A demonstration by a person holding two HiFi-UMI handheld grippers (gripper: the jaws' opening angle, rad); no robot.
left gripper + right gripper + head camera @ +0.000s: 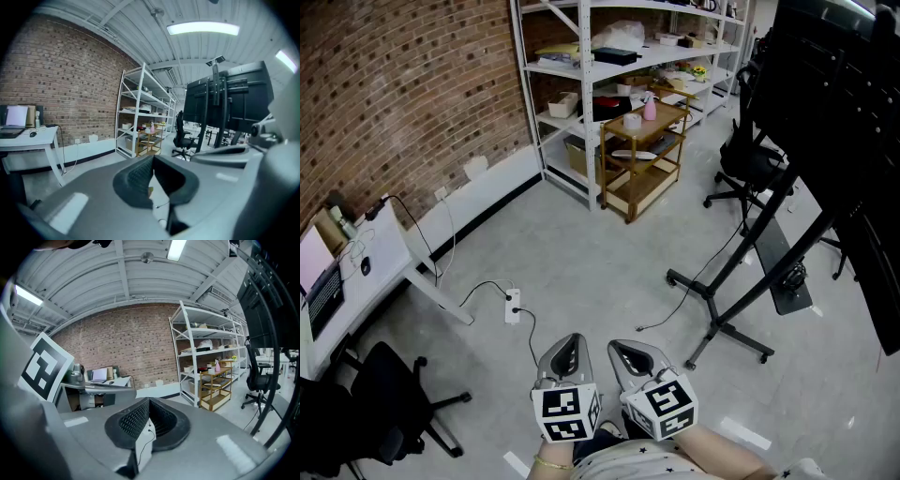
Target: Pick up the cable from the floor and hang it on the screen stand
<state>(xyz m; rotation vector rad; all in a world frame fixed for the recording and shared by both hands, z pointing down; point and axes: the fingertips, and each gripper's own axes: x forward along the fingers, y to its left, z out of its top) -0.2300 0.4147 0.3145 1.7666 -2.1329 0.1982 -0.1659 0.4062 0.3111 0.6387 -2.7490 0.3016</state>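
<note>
Both tools idle near the body, cable not picked up yet.
Nearest, the left hand-held gripper [572, 345] and right hand-held gripper [621, 351] sit side by side, each with jaws together on nothing. The cable [643, 327] lies on the floor [581, 248] ahead, trailing toward the screen stand [741, 342]. By my reading, reaching, grasping and hanging all remain. A power strip [514, 306] lies to the left, a chair [741, 167] beyond the stand; nothing blocks the way.

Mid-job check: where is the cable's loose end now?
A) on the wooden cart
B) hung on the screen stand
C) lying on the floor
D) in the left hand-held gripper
C: the cable trails from the screen stand and its end lies free on the floor.
</note>
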